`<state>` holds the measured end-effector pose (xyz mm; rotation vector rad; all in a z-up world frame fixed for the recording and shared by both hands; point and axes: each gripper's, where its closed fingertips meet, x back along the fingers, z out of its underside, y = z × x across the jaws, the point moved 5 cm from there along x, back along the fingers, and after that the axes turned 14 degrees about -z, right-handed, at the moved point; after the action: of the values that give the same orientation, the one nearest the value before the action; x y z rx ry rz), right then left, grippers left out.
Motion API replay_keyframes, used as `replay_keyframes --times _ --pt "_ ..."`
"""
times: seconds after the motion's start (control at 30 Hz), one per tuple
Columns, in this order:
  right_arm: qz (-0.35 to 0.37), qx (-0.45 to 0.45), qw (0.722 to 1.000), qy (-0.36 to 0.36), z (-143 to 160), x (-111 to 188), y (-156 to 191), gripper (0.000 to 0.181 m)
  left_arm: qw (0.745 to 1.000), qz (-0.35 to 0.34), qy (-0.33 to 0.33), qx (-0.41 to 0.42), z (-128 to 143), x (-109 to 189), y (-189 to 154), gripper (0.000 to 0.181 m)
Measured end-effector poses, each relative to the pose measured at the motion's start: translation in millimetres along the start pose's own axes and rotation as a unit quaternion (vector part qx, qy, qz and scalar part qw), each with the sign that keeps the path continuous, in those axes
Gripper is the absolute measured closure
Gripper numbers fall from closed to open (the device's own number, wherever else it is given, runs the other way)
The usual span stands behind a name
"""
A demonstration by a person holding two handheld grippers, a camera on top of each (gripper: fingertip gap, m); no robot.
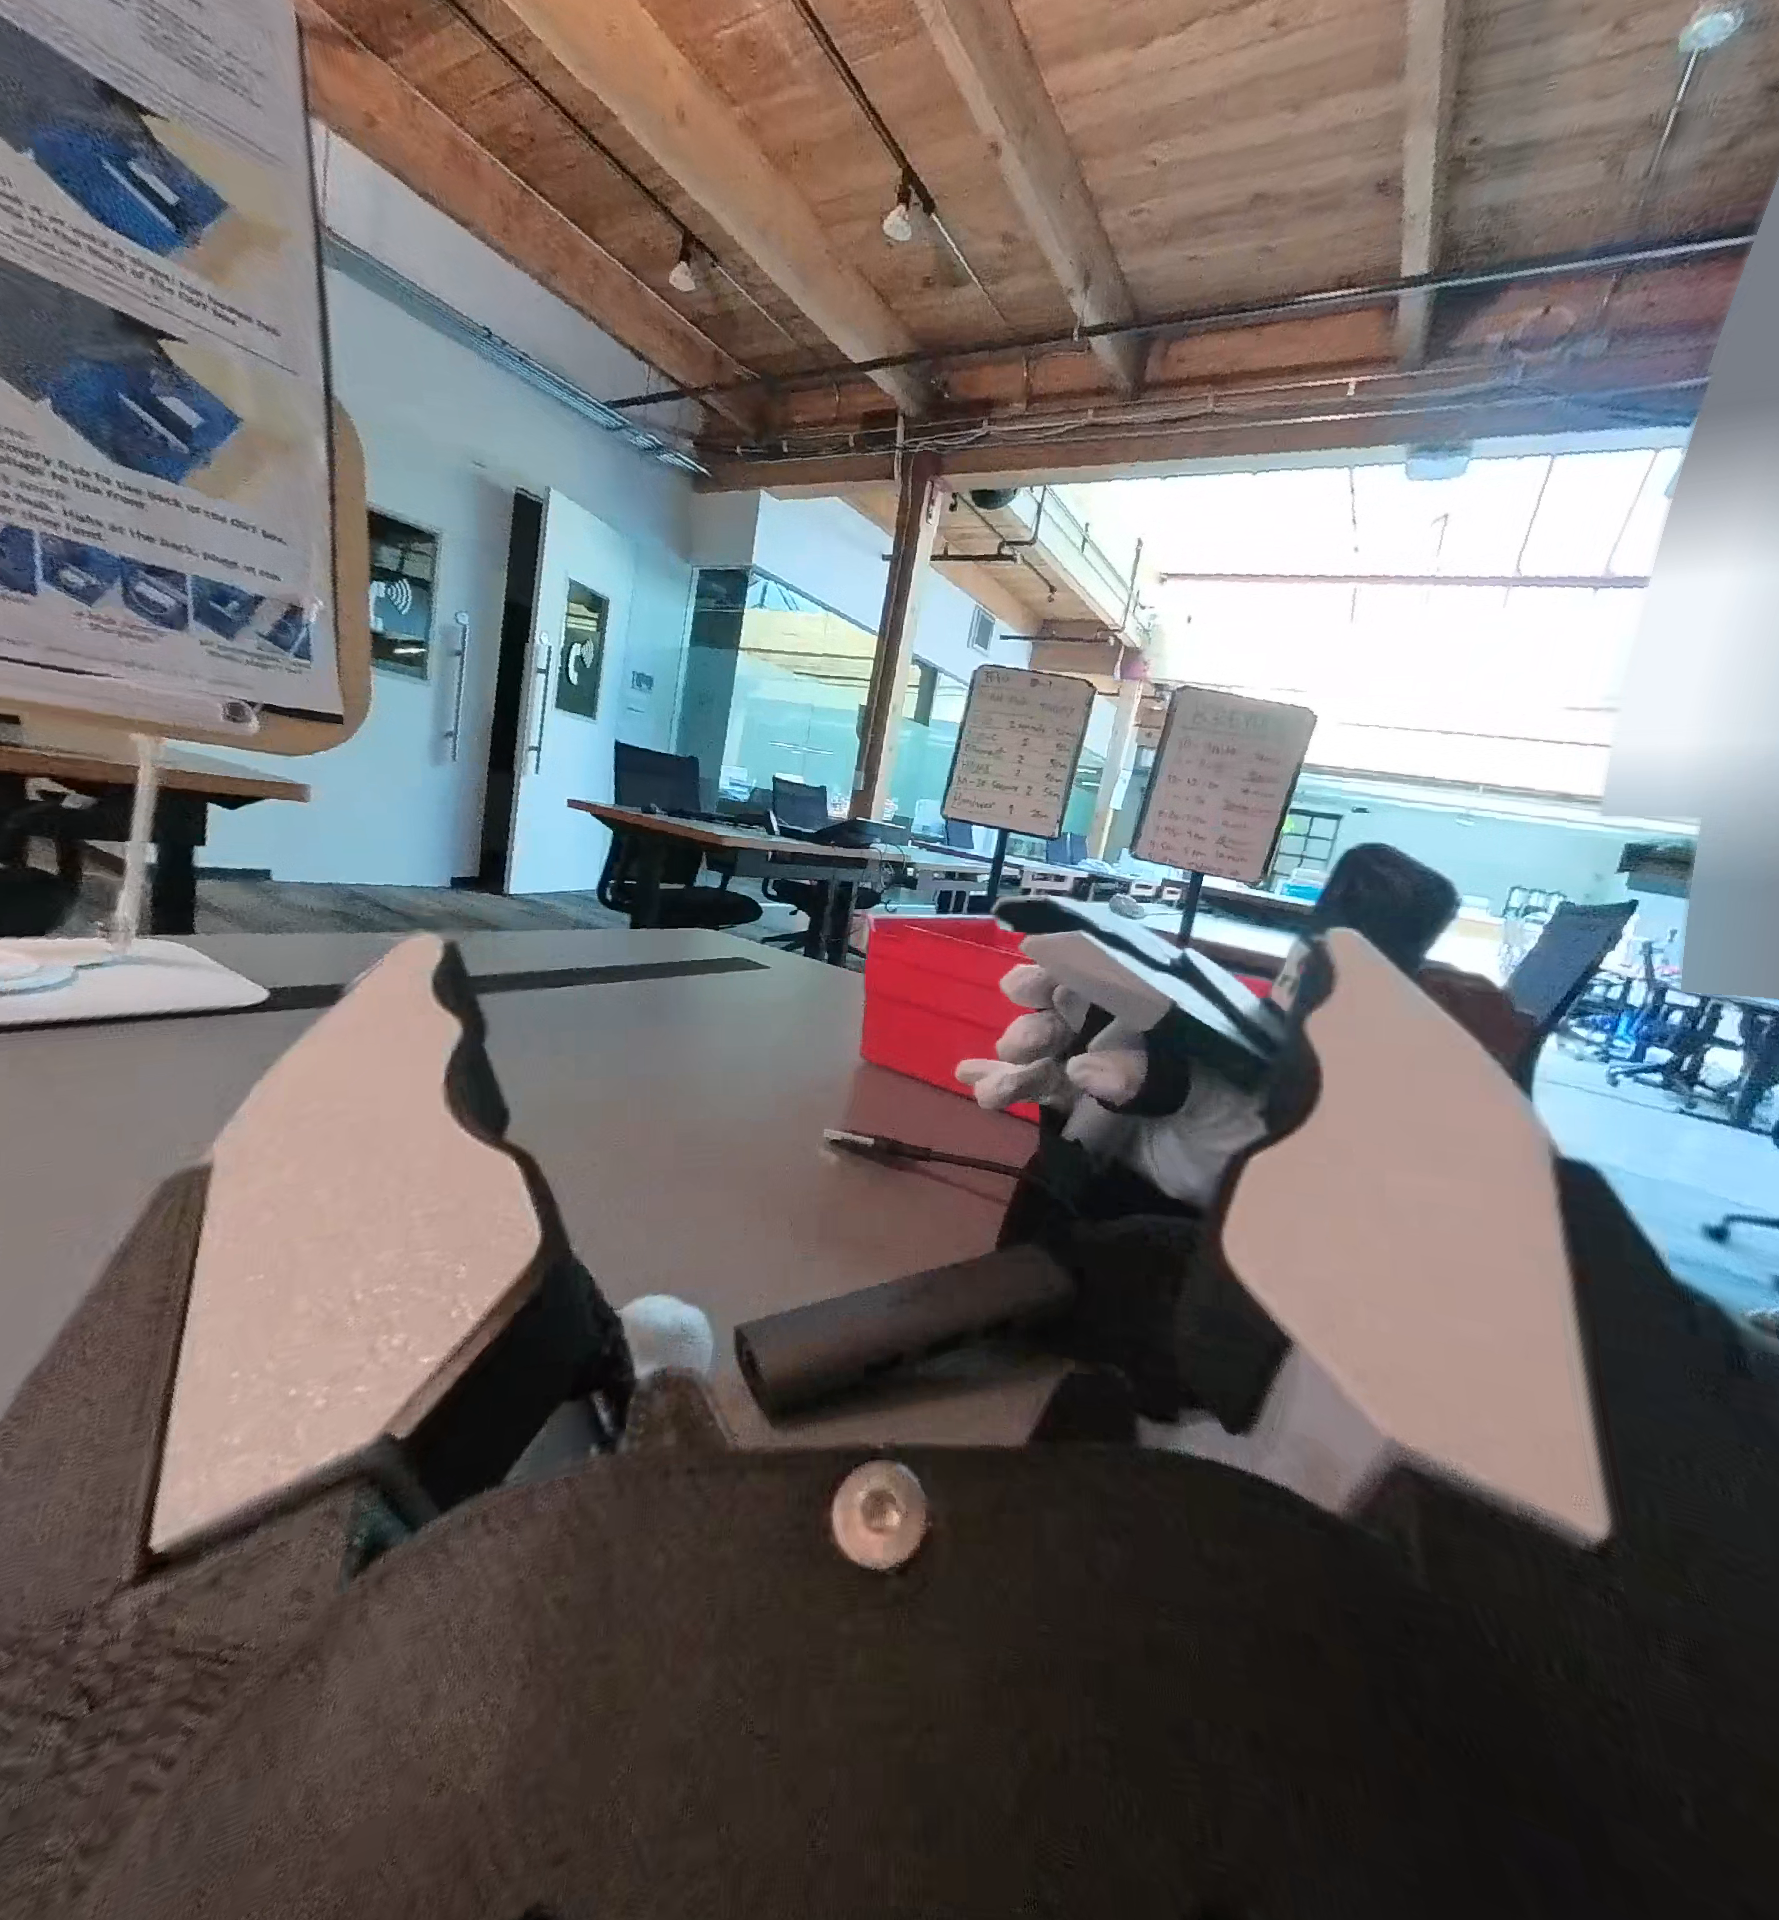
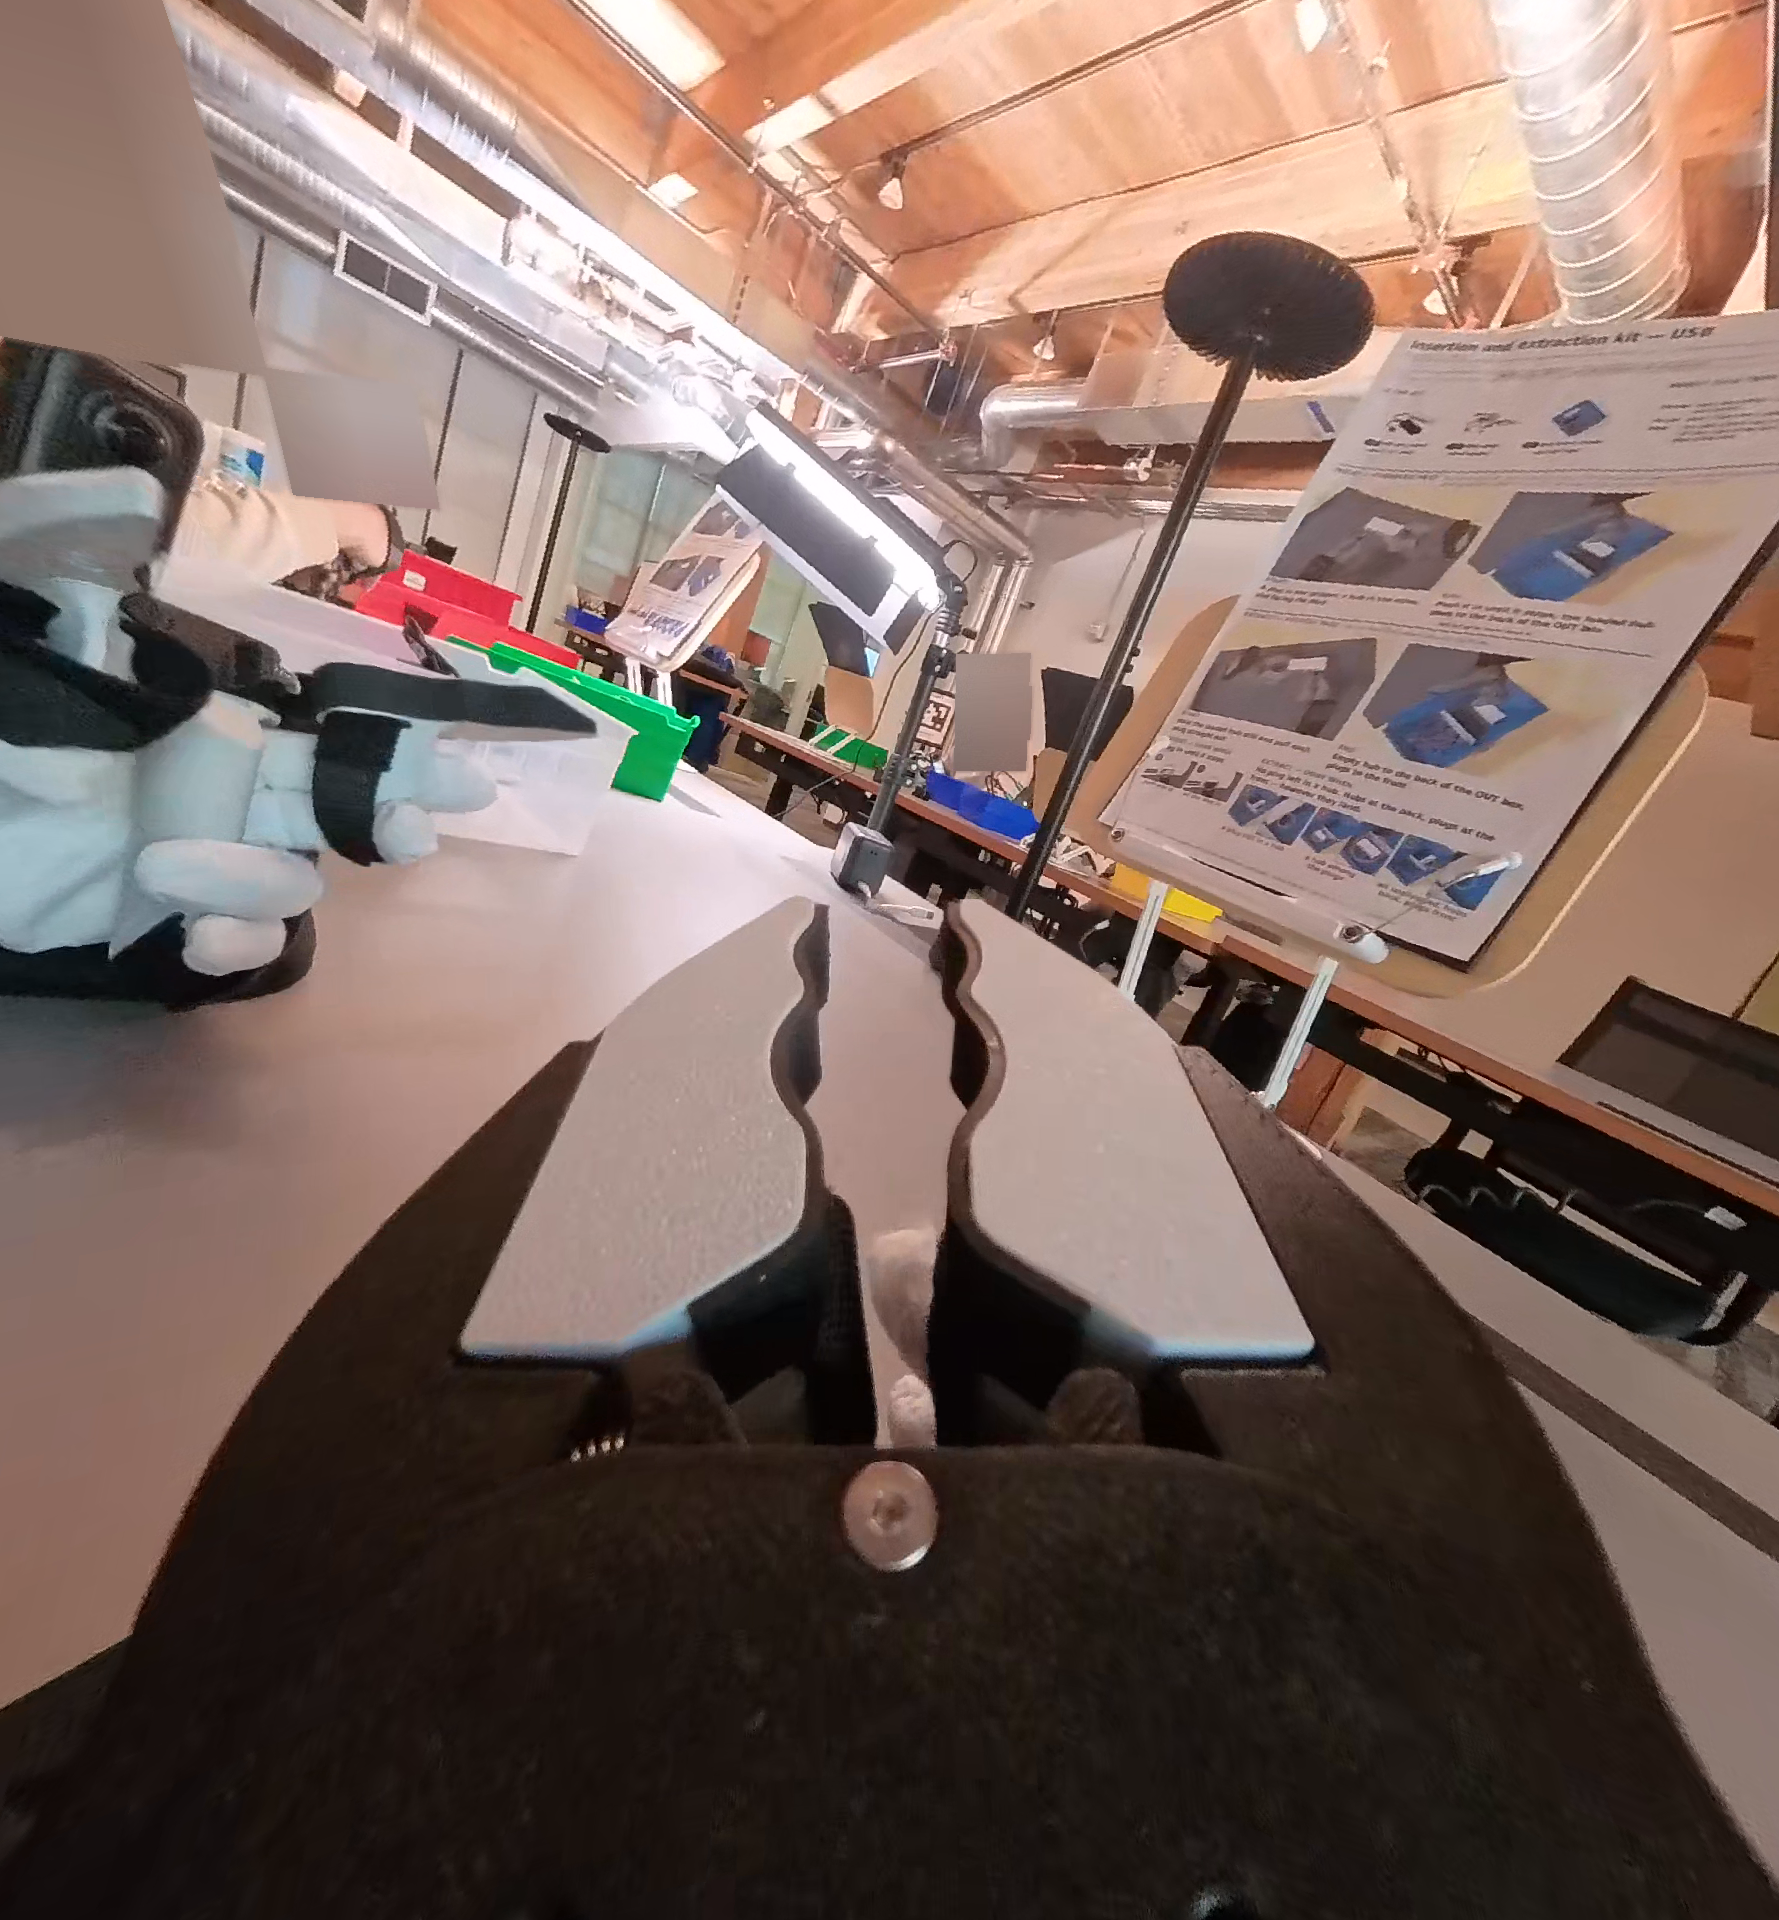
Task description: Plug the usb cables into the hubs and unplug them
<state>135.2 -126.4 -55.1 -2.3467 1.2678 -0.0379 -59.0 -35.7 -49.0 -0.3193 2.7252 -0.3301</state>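
Grey hub (image 1: 906, 1335): lower centre, lying between the wide-apart fingers of left gripper (image 1: 880, 997)
USB cable (image 1: 916, 1148): centre, plug loose on table (image 1: 656, 1049)
Right gripper (image 2: 880, 925): fingers nearly together, holding nothing
Red bin (image 1: 932, 982): centre right

The dark hub (image 1: 895, 1325) lies between the left gripper's (image 1: 885, 1143) spread fingers, its far end hidden behind the gloved hand (image 1: 1103, 1060). The black cable (image 1: 926, 1151) on the table (image 1: 656, 1060) disappears behind that hand too. The red bin (image 1: 926, 987) at the table's far edge is half covered. The instruction sheet (image 1: 126, 343) runs off the picture's left edge, blurred. Whether anything sits between the right gripper's (image 2: 880, 935) nearly closed fingers, I cannot tell.
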Motion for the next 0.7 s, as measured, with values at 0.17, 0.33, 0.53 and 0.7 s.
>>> replay_keyframes --times 0.17,0.33,0.53,0.7 --pt "-0.003 0.001 1.000 0.007 2 -1 1 0.160 0.999 0.026 0.022 0.035 3 -2 -6 0.037" --pt "-0.002 0.000 1.000 0.006 2 -1 0 0.159 0.993 0.098 0.025 0.066 1 1 -23 0.113" --pt "-0.002 0.000 1.000 0.007 2 -2 0 0.159 0.994 0.104 0.030 0.016 8 6 -13 0.082" --pt "-0.003 0.000 1.000 0.008 2 -2 0 0.159 0.977 0.139 -0.063 0.151 -18 23 7 0.081"
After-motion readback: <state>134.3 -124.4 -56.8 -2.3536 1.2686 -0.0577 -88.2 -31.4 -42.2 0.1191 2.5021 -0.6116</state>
